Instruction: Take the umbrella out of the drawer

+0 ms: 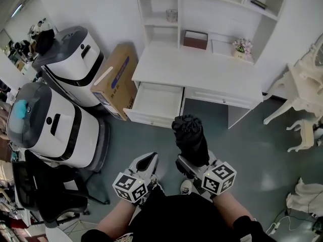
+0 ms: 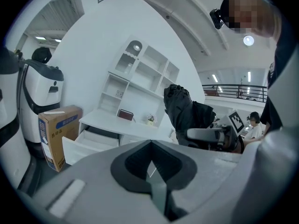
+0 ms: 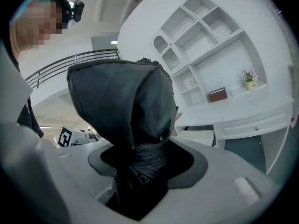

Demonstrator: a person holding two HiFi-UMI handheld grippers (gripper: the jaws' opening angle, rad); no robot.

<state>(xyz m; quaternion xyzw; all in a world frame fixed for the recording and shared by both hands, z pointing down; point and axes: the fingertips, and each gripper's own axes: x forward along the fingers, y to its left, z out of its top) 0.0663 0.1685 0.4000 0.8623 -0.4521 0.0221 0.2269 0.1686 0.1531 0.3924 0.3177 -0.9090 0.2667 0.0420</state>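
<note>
The right tool [image 1: 191, 161] is clamping the folded black umbrella [image 1: 190, 135], holding it upright at six o'clock of the open drawer [image 1: 156, 101] and well clear of it. The left tool [image 1: 145, 161], at its nine o'clock, is sitting closed and empty.

Black umbrella [image 1: 189, 135]; white desk [image 1: 202, 69] and drawer [image 1: 151, 119]; brown cardboard box [image 1: 113, 79] with blue print; teal-grey floor [image 1: 252, 150]

Head view: high, facing steeply down onto desk [image 1: 202, 72] and open drawer [image 1: 157, 101]. Both gripper views: low, close behind own jaws, tilted upward; all three share desk, drawer.
</note>
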